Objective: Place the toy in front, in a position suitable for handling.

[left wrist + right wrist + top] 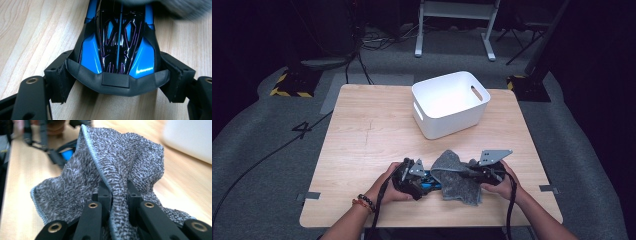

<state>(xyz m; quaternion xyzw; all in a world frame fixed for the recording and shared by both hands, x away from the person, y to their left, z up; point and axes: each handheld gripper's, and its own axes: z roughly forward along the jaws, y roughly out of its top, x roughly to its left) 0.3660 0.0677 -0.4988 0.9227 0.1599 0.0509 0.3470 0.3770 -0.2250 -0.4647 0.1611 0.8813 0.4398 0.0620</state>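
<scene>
A blue and black toy car [117,42] lies on the wooden table [367,130] near its front edge. My left gripper [118,80] is shut on the car, with a pad pressing on each side by the dark bumper. In the high view the left gripper [423,182] holds the car [431,181] low on the table. A grey fluffy cloth [120,157] with a light blue hem is pinched between the jaws of my right gripper [119,192]. The cloth [452,172] is bunched up and hangs over the far end of the car, just left of the right gripper [470,175].
A white plastic bin [447,122] with handle slots stands at the back right of the table, and its inside looks bare. Cables trail from both grippers over the front edge. Dark floor, cables and a white frame lie beyond the table.
</scene>
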